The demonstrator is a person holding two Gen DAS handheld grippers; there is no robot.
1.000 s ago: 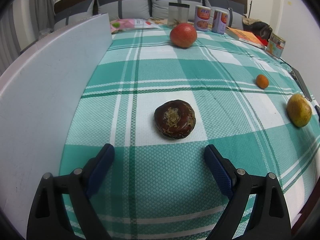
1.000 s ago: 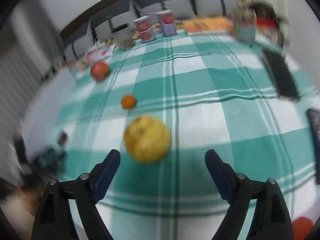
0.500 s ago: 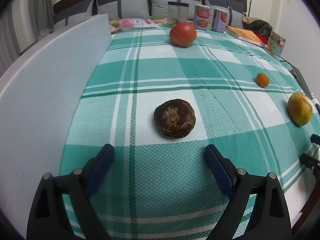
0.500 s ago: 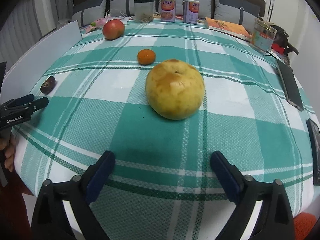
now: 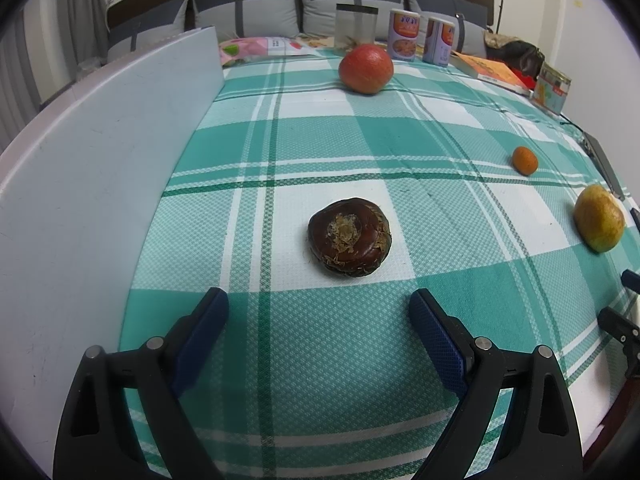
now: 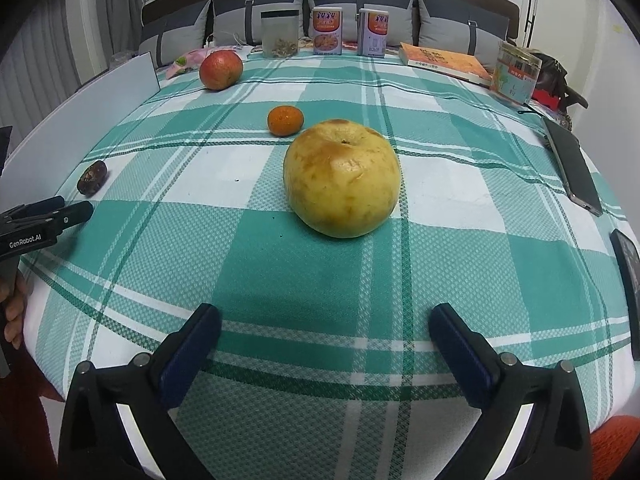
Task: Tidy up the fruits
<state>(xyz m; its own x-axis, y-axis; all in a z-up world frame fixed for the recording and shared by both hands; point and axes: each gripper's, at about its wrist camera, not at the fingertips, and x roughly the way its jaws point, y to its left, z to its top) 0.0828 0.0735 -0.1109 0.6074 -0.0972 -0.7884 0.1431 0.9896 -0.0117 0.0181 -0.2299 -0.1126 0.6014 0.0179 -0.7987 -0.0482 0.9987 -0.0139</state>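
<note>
A dark brown round fruit (image 5: pixel 349 236) lies on the green checked cloth (image 5: pixel 320 140) just ahead of my left gripper (image 5: pixel 317 298), which is open with nothing between its blue pads. My right gripper (image 6: pixel 325 312) is open too, and a big yellow fruit (image 6: pixel 342 178) with brown blotches sits a little beyond its fingertips, apart from them. Farther back are a small orange (image 6: pixel 285 120) and a red apple (image 6: pixel 221 69). The right wrist view shows the brown fruit (image 6: pixel 92 177) at far left, beside the left gripper's fingers (image 6: pixel 48 216).
A white board (image 5: pixel 80 200) stands along the cloth's left side. At the back are a clear jar (image 6: pixel 280 34), two cans (image 6: pixel 328 31), a book (image 6: pixel 444 60) and a tin (image 6: pixel 516 74). A phone (image 6: pixel 572 168) lies at the right edge. Grey cushions line the wall.
The right wrist view swung round, sank and settled with the yellow fruit centred ahead, and its jaws widened. The right gripper's tip came into the left view's right edge. The left gripper stayed still.
</note>
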